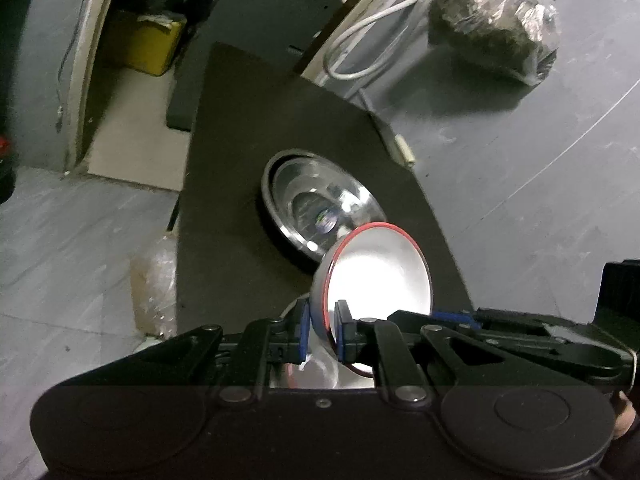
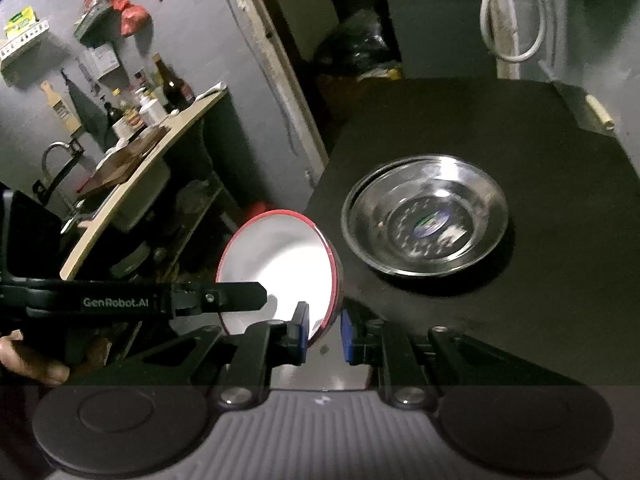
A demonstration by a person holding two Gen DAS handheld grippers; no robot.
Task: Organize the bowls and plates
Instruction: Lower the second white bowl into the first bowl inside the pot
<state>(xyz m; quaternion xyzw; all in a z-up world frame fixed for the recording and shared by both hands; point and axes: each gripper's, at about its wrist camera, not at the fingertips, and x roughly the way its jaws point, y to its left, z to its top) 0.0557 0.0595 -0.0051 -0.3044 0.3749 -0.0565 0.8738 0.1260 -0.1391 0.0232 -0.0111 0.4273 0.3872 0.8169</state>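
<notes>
A white bowl with a red rim (image 1: 380,272) is held tilted above the black table (image 1: 240,152). My left gripper (image 1: 323,334) is shut on its rim. My right gripper (image 2: 325,330) is shut on the same bowl's rim (image 2: 280,264) from the other side; the other gripper's arm crosses the right wrist view at left (image 2: 160,300). Stacked steel bowls (image 1: 320,208) sit on the table just beyond, also in the right wrist view (image 2: 426,216). A shiny steel piece (image 1: 308,368) shows under the left gripper's fingers.
A plastic-wrapped dark bundle (image 1: 496,28) and a white cable (image 1: 360,52) lie by the grey wall. A yellow box (image 1: 144,44) stands on the floor. A counter with bottles and a sink tap (image 2: 140,128) stands left of the table.
</notes>
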